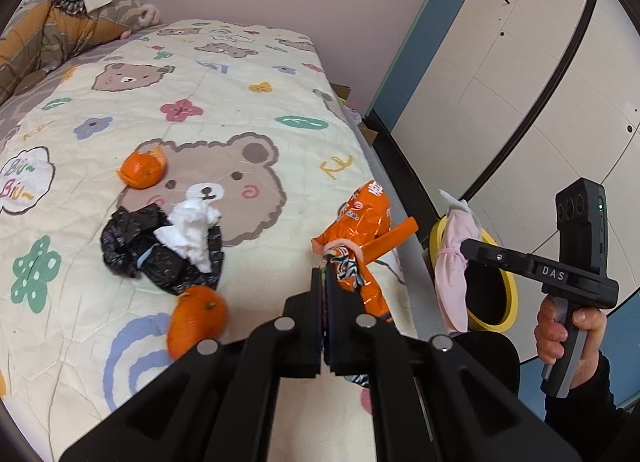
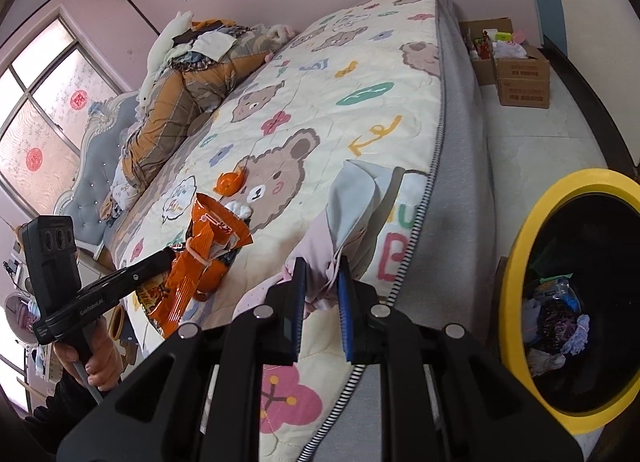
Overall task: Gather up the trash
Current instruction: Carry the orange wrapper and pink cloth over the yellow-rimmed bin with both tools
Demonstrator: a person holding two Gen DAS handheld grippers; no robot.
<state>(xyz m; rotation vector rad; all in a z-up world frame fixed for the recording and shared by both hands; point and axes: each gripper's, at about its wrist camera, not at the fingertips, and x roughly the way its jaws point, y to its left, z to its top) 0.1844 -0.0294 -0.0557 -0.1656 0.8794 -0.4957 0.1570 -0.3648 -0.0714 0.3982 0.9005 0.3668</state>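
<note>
My left gripper is shut on the crumpled end of an orange snack wrapper, which hangs above the bed's right edge. In the right wrist view the same wrapper hangs from the left gripper. My right gripper is shut on a pink and pale blue face mask. Seen from the left, the right gripper holds the mask just over the yellow-rimmed bin. The bin stands on the floor beside the bed, with trash inside.
On the bear-print bedspread lie an orange peel, a black plastic bag, a white tissue and an orange. Folded bedding is piled at the headboard. Cardboard boxes stand on the floor past the bed.
</note>
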